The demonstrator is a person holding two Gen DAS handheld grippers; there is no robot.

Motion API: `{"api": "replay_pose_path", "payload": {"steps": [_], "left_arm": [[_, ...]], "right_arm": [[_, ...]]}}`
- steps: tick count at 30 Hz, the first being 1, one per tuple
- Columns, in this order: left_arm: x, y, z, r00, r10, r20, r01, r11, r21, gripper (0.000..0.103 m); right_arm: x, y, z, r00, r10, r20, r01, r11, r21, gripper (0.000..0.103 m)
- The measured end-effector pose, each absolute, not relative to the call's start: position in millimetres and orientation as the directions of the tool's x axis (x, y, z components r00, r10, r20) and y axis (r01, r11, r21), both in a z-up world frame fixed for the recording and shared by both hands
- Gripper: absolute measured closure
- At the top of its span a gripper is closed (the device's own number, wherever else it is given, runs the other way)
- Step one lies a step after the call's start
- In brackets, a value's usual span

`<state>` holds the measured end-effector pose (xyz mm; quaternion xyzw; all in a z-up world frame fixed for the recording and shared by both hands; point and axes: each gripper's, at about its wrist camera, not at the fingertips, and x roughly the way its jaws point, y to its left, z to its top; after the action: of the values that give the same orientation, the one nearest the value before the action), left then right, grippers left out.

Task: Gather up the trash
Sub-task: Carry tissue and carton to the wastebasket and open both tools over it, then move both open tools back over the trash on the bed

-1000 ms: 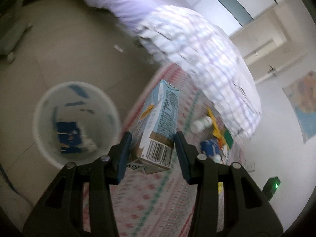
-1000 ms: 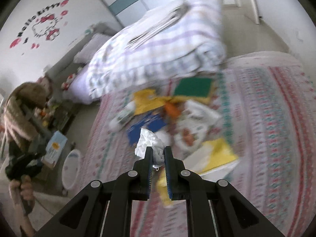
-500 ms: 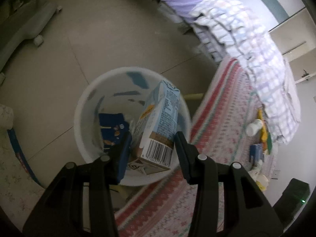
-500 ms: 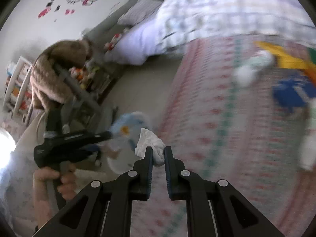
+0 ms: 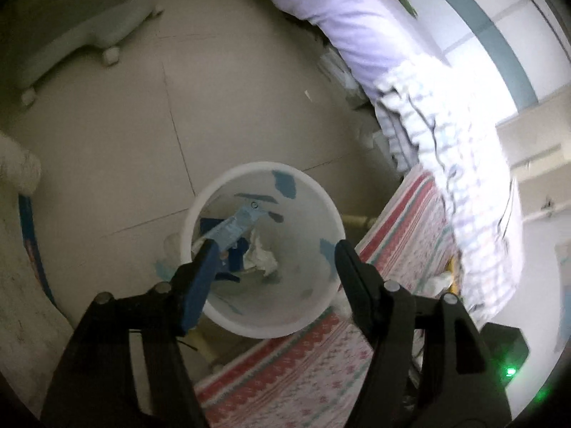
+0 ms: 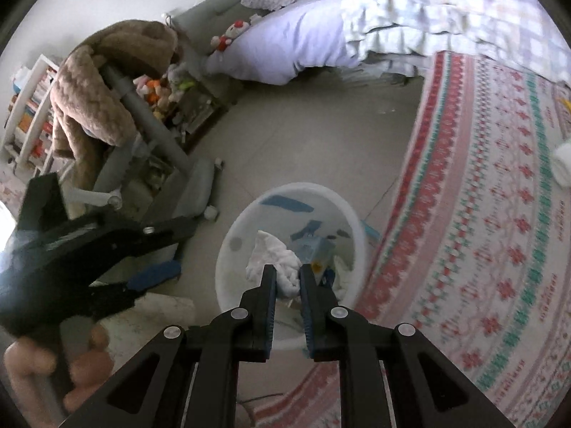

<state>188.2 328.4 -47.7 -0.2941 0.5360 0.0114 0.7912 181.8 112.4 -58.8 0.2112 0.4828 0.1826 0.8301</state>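
The left gripper (image 5: 273, 256) hung with its jaws spread wide and nothing between them, right over the white bin's (image 5: 321, 192) mouth. The blue carton (image 5: 233, 226) sat inside the bin, tilted against the near wall beside crumpled paper (image 5: 262, 256). Over on the other side, the right gripper (image 6: 287, 280) had its fingers pinching a white tissue wad (image 6: 276, 260) just above the bin's (image 6: 351, 221) near rim, the wad well inside the rim line. The bin stood on bare tile floor (image 6: 303, 135), its right edge close to the patterned bedspread's (image 6: 481, 214) edge. Open floor ran left toward the grey wheeled base (image 6: 194, 189).
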Motion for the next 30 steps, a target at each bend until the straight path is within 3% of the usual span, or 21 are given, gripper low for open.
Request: {"api": "replay_pose_path", "payload": {"steps": [3,7,16,23,30], "left_arm": [[190,328,-45,0.433,-0.259,-0.863,-0.351,0.834,-0.426,0.035],[192,324,-46,0.434,-0.294,-0.852,-0.353,0.814,-0.461,0.035],[188,280,-29,0.439,-0.270,-0.857,-0.292,0.859,-0.420,0.035],[178,203,-2,0.487,-0.286,-0.825,-0.091,0.923,-0.374,0.033],[152,96,7,0.406,-0.456,-0.792,0.221,0.890,-0.399,0.032]], "right_arm": [[192,126,-64,0.437,0.504,-0.745,-0.102,0.851,0.516,0.078],[190,128,-69,0.441,0.492,-0.750,-0.113,0.860,0.498,0.035],[162,80,-60,0.483,0.459,-0.746,-0.094,0.874,0.477,0.034],[121,-1,-51,0.495,0.394,-0.775,-0.024,0.897,0.441,0.034],[72,-109,-12,0.541,0.289,-0.790,0.060,0.923,0.379,0.033]]}}
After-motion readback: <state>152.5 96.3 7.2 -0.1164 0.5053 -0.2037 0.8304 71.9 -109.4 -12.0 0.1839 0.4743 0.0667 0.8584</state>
